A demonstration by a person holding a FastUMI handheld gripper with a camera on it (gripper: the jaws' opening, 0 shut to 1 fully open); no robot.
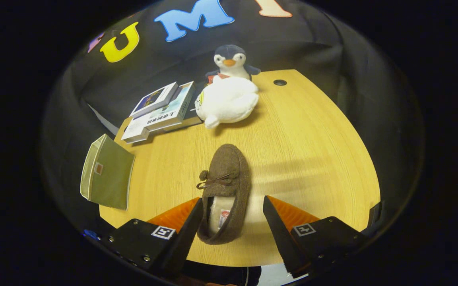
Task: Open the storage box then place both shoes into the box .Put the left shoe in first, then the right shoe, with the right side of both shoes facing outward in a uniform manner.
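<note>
I have the gripper [233, 222] hanging over the heel end of the brown fuzzy moccasin slipper with a bow lace [226, 190], my fingers spread wide to either side of it and not yet touching, its toe pointing away toward the white plush toy [227, 101]. The olive-green fabric storage box [107, 177] sits off to the left at the edge of the wooden table [312, 151]. I judge this the pick-up step for a shoe: next I must lower, close on the heel, then carry it left to the box.
</note>
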